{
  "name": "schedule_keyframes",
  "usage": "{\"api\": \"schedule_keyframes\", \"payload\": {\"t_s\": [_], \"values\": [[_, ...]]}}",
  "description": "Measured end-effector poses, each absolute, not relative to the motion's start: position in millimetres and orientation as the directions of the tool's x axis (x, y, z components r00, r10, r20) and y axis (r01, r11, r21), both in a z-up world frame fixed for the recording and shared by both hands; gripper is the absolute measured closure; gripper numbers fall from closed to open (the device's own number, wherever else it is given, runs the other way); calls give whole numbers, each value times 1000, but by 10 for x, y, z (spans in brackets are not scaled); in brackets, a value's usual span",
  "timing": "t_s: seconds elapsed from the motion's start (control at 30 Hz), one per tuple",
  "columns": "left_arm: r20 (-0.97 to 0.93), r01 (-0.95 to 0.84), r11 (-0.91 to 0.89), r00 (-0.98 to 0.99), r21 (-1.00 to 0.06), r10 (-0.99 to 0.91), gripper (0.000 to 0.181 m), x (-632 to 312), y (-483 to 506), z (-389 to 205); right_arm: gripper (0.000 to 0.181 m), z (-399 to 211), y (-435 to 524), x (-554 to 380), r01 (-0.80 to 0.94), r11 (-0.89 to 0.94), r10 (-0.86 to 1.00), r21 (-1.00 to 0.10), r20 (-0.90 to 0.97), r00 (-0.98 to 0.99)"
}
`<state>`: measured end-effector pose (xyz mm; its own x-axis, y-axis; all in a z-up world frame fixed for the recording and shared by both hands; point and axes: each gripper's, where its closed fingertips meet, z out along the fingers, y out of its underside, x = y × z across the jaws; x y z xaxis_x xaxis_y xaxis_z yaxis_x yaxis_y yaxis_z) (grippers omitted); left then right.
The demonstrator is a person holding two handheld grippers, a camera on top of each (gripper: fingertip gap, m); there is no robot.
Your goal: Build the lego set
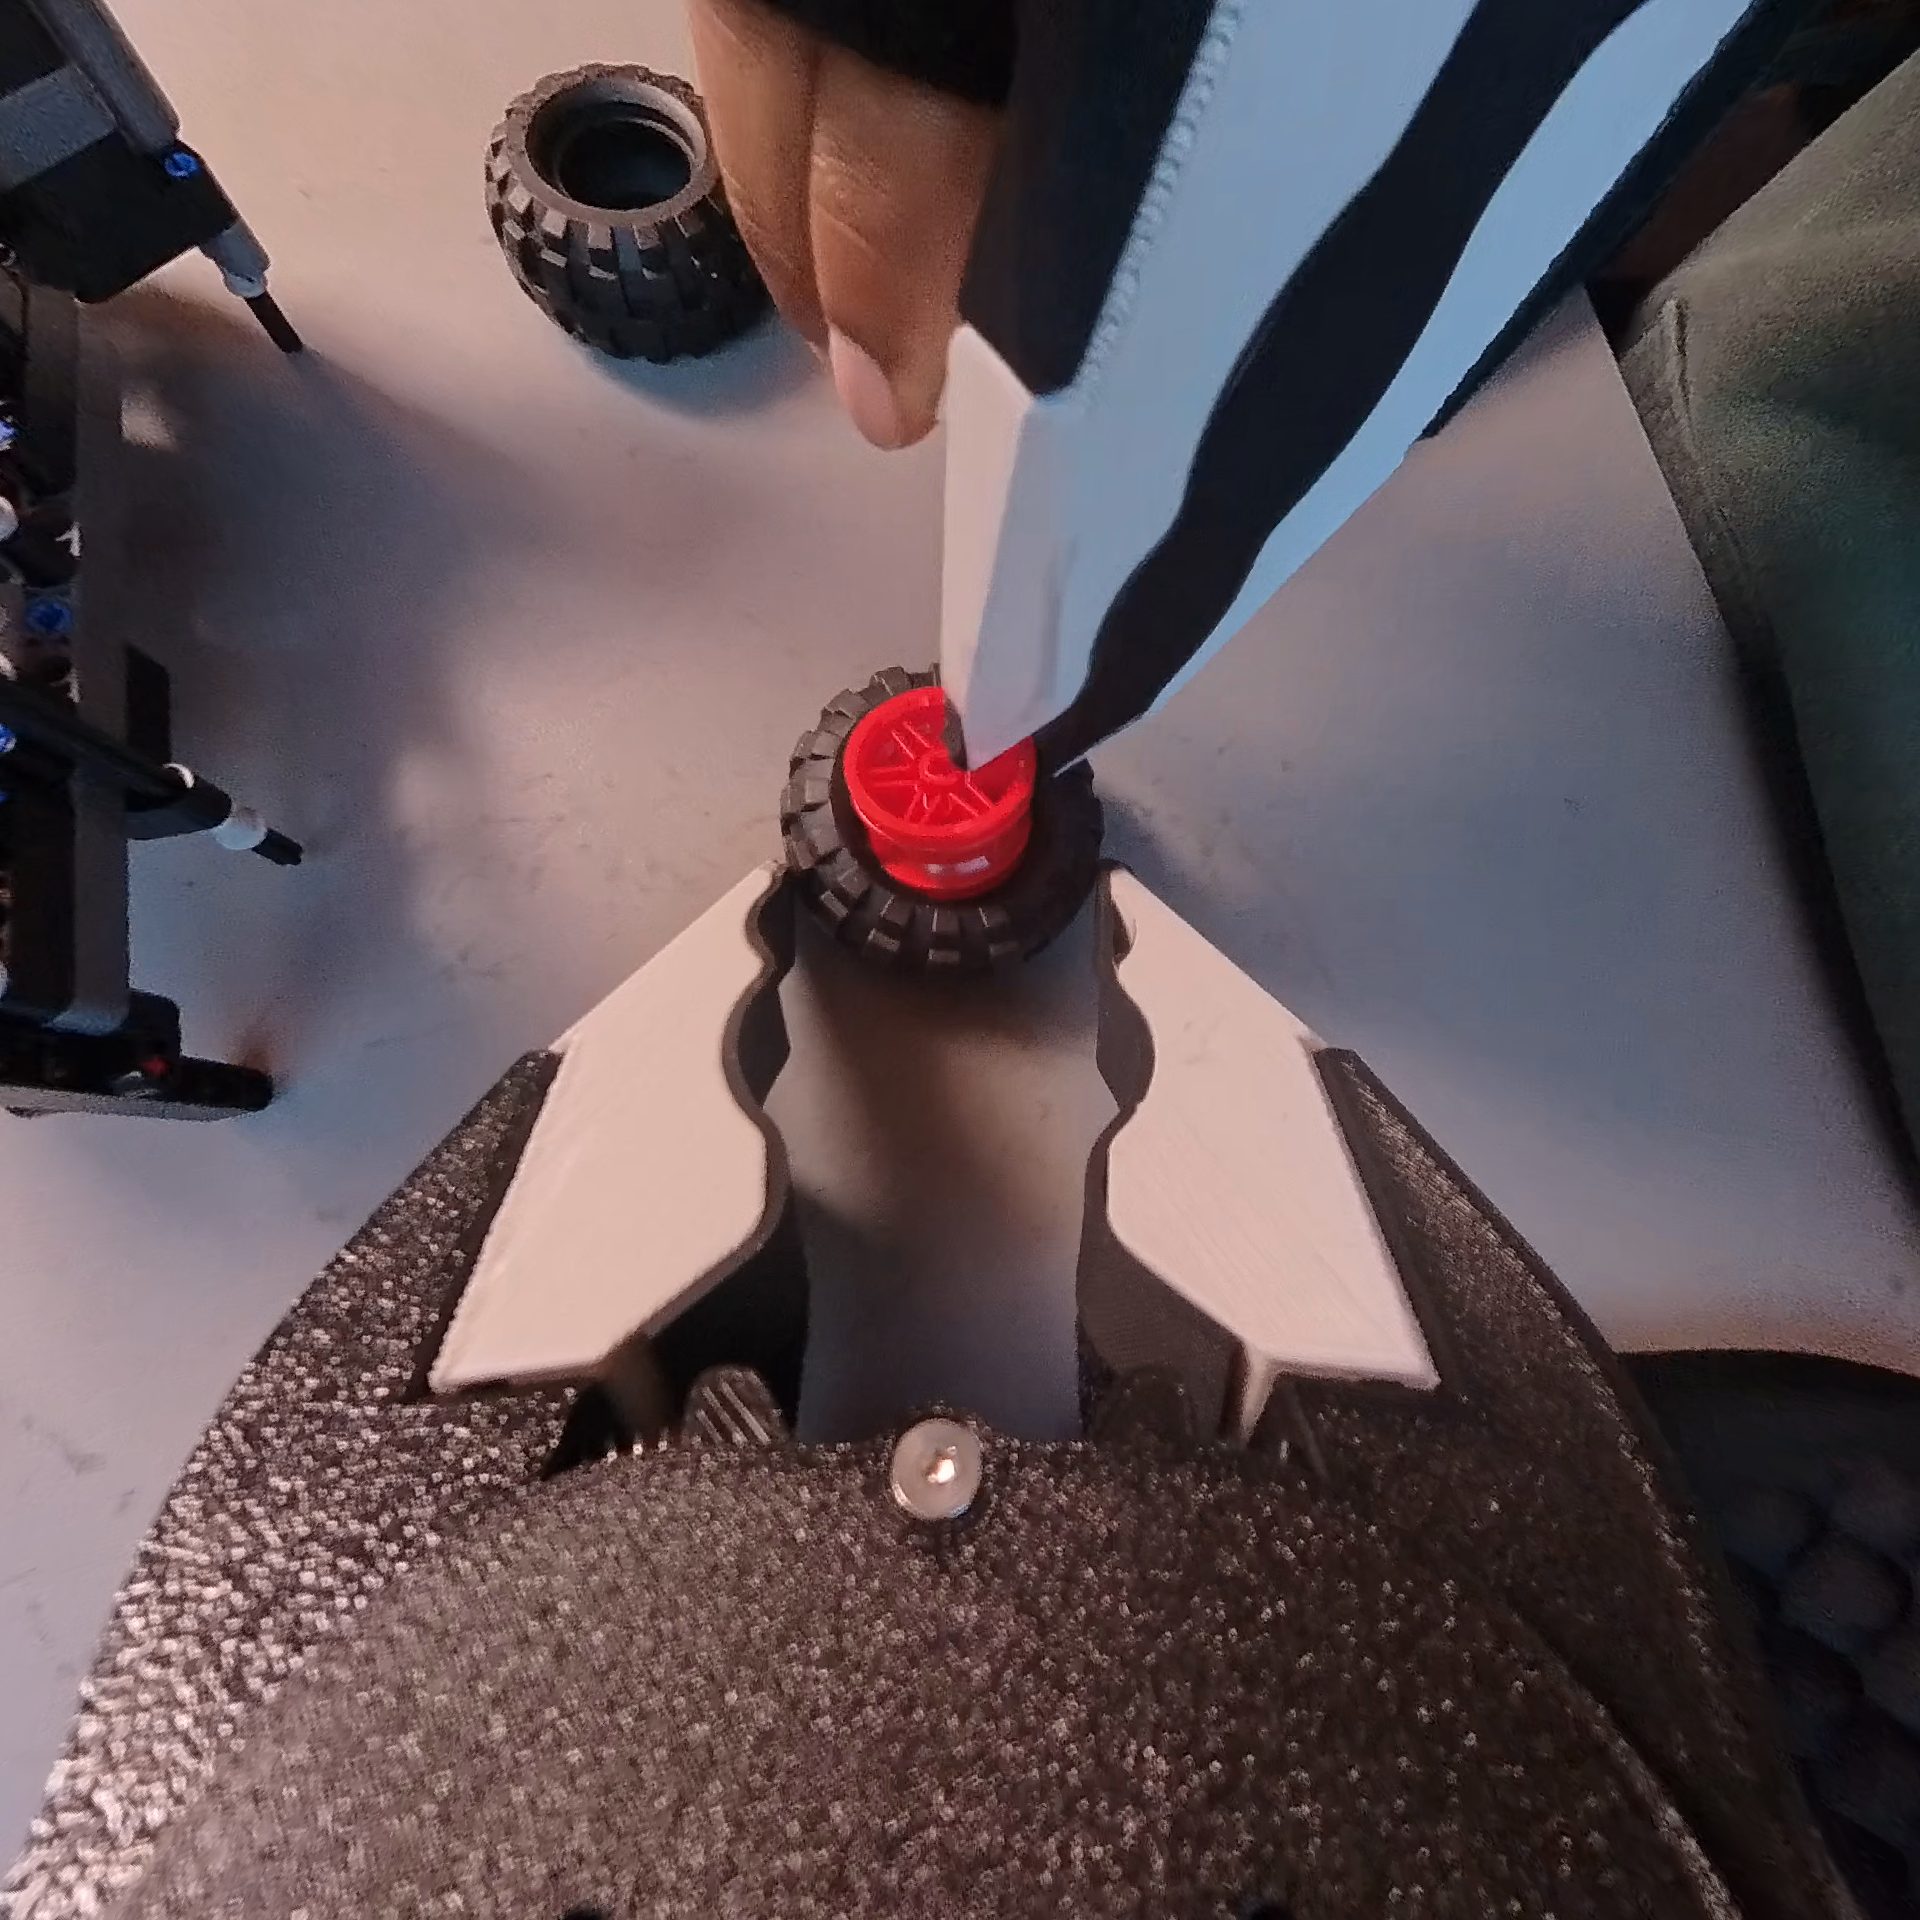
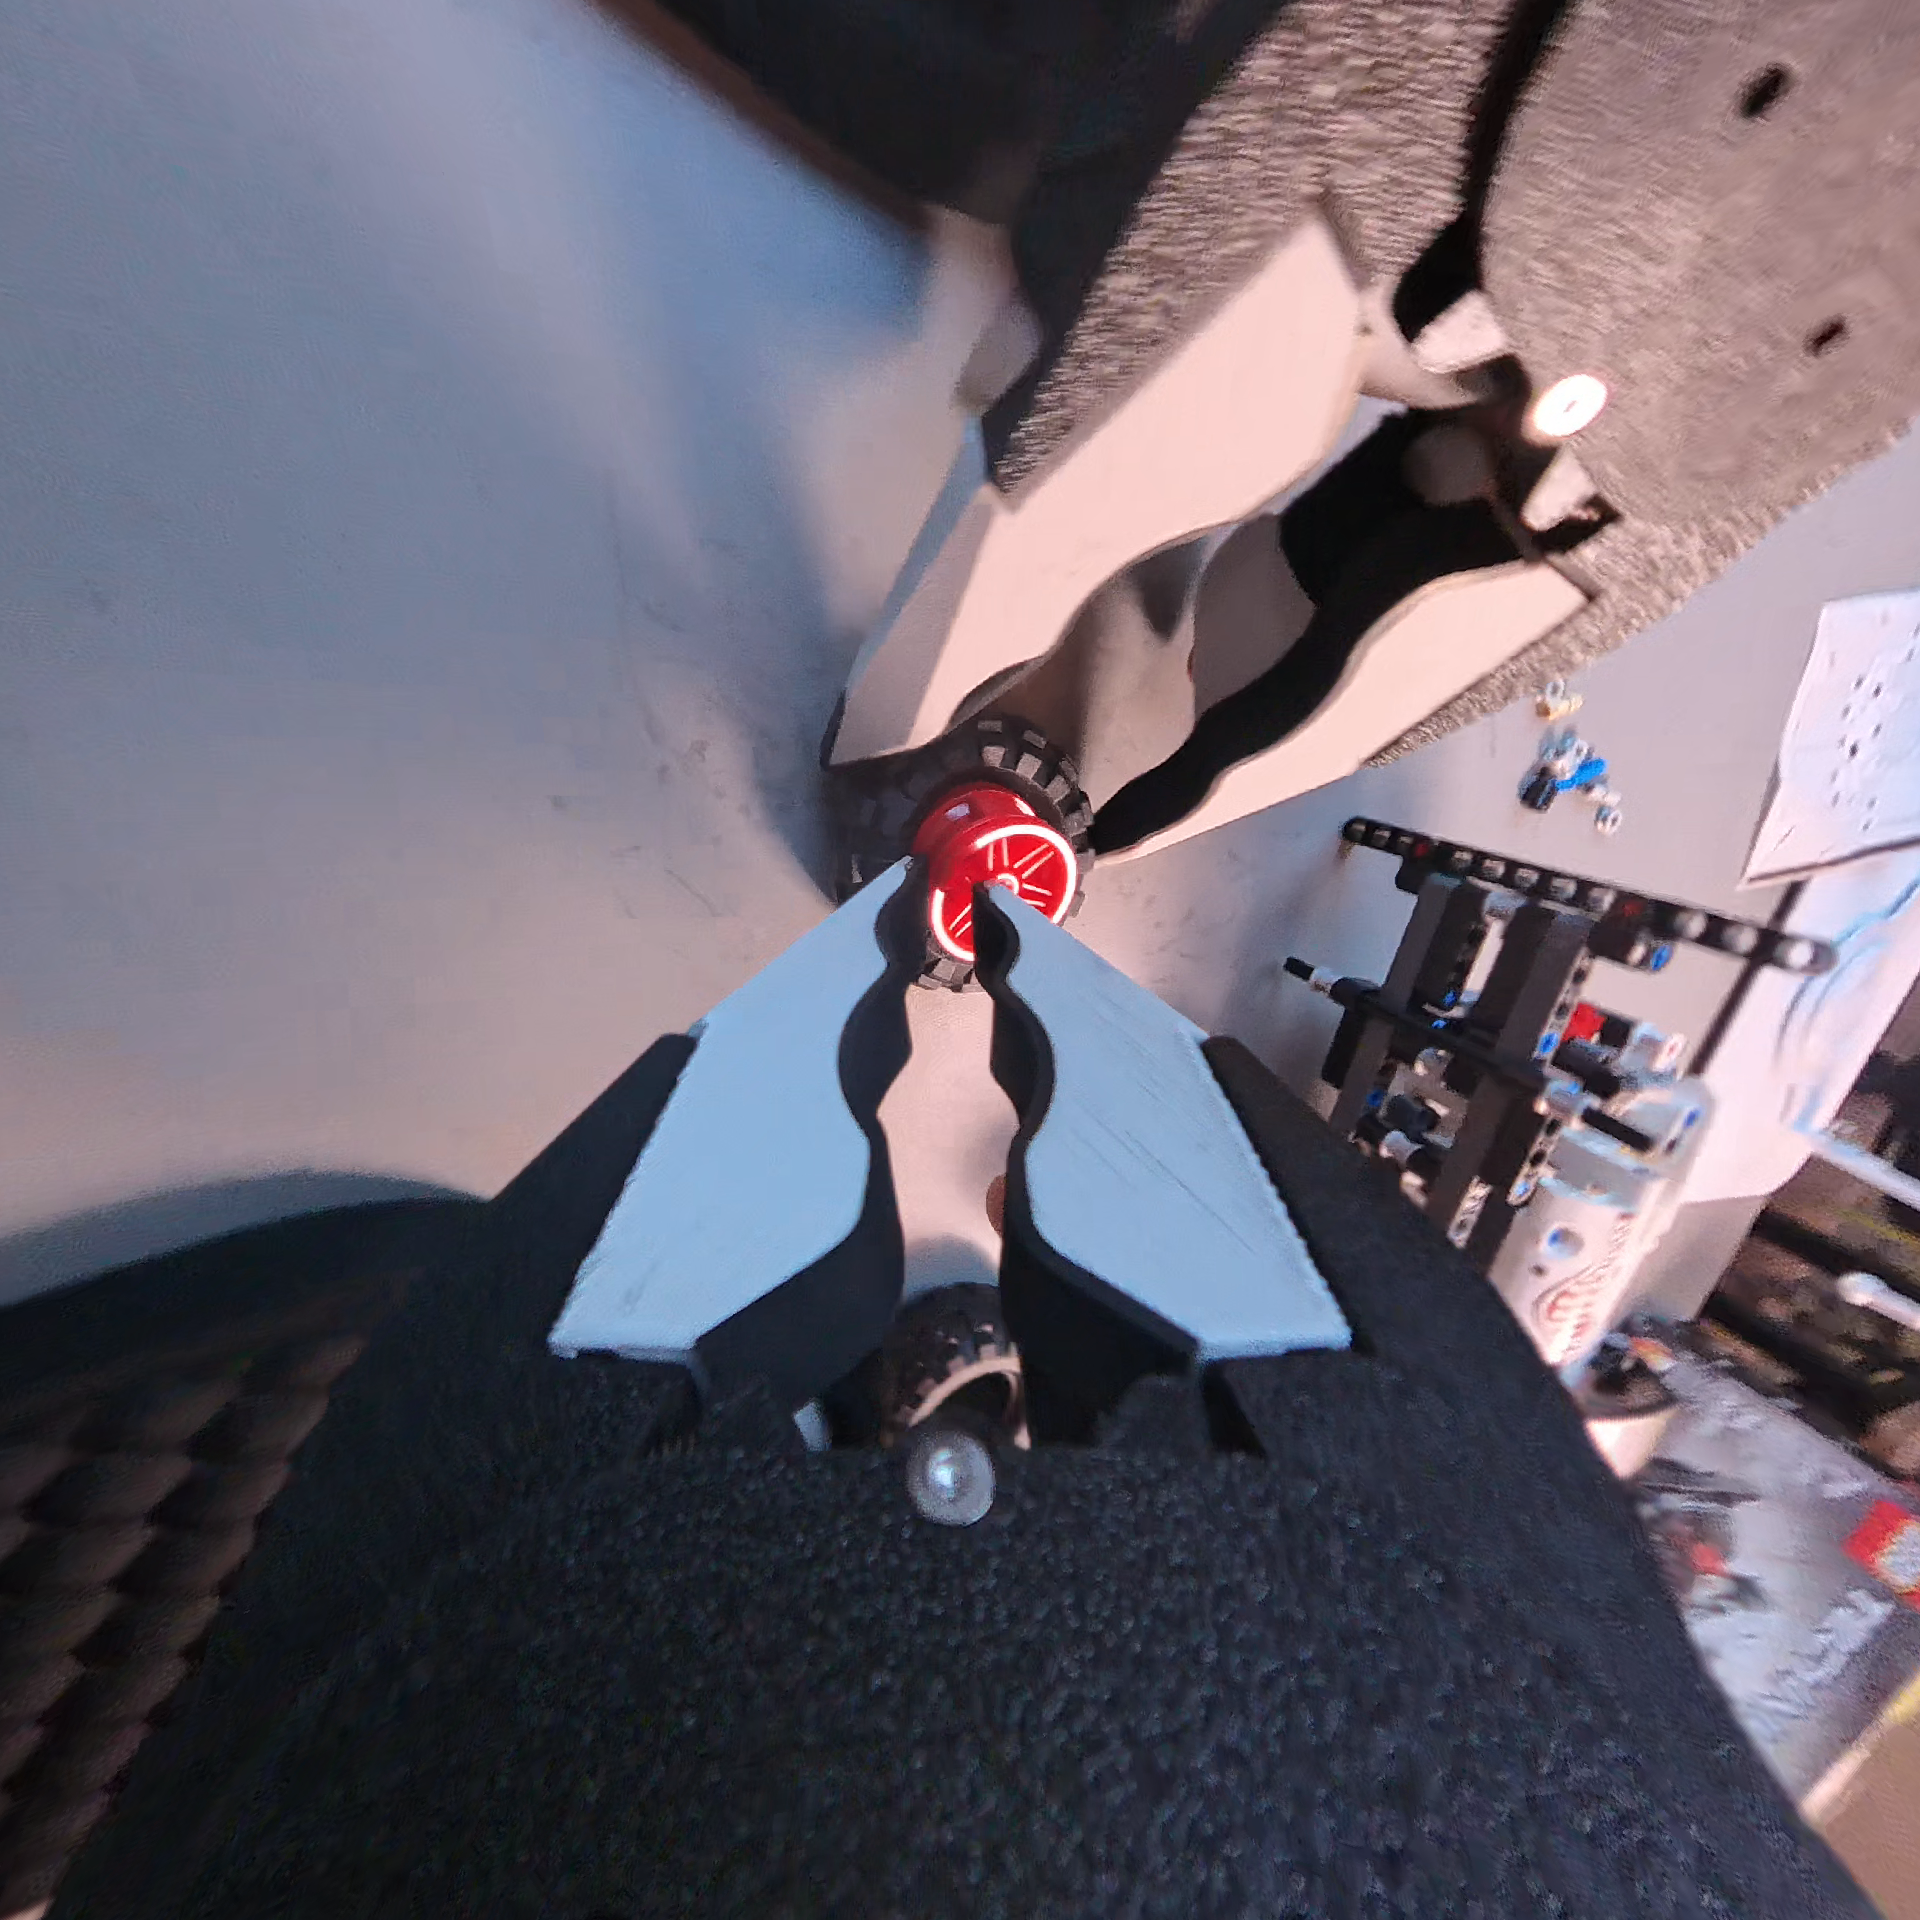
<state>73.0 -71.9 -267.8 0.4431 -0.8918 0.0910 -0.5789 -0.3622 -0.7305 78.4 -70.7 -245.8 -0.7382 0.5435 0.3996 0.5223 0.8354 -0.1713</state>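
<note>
Tyre (image 1: 914, 914) sits clamped between your left gripper (image 1: 940, 883) fingertips above the table (image 1: 416, 623), steadied so your right gripper (image 2: 945, 904), pinched narrow on the red rim (image 2: 997, 868), can seat the half-entered hub squarely.

Spare tyre (image 1: 621, 213), chassis (image 1: 73, 665) flanking bare tabletop (image 1: 499, 623)

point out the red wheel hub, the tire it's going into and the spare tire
red wheel hub (image 1: 935, 795): left wrist view, spoked face
tire around the hub (image 1: 914, 930): left wrist view, near tread
spare tire (image 1: 613, 223): left wrist view, tread side
</note>
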Motion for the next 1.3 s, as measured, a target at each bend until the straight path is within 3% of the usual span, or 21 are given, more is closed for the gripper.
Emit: {"api": "schedule_keyframes", "payload": {"t_s": [0.17,0.7,0.83,0.93,1.1,1.3], "values": [[89,-588,-352,429,-728,-899,129,684,-745,-2689,178,-2496,-728,787,448,893,433,-54,382,-817],[63,-603,-325,413,-728,-908,130,676,-746,-2694,181,-2565,-780,766,422,905,424,-55,211,-881],[59,-605,-322,413,-728,-909,130,678,-747,-2696,181,-2563,-798,757,471,874,485,-122,153,-861],[45,-609,-309,410,-730,-911,130,693,-750,-2693,181,-2564,-830,785,567,786,601,-249,90,-794],[44,-606,-315,420,-731,-907,131,686,-736,-2692,175,-2447,-771,790,690,590,786,-419,104,-609],[20,-596,-290,418,-749,-908,132,704,-730,-2649,167,-2225,-662,685,700,373,918,-609,133,-374]]}}
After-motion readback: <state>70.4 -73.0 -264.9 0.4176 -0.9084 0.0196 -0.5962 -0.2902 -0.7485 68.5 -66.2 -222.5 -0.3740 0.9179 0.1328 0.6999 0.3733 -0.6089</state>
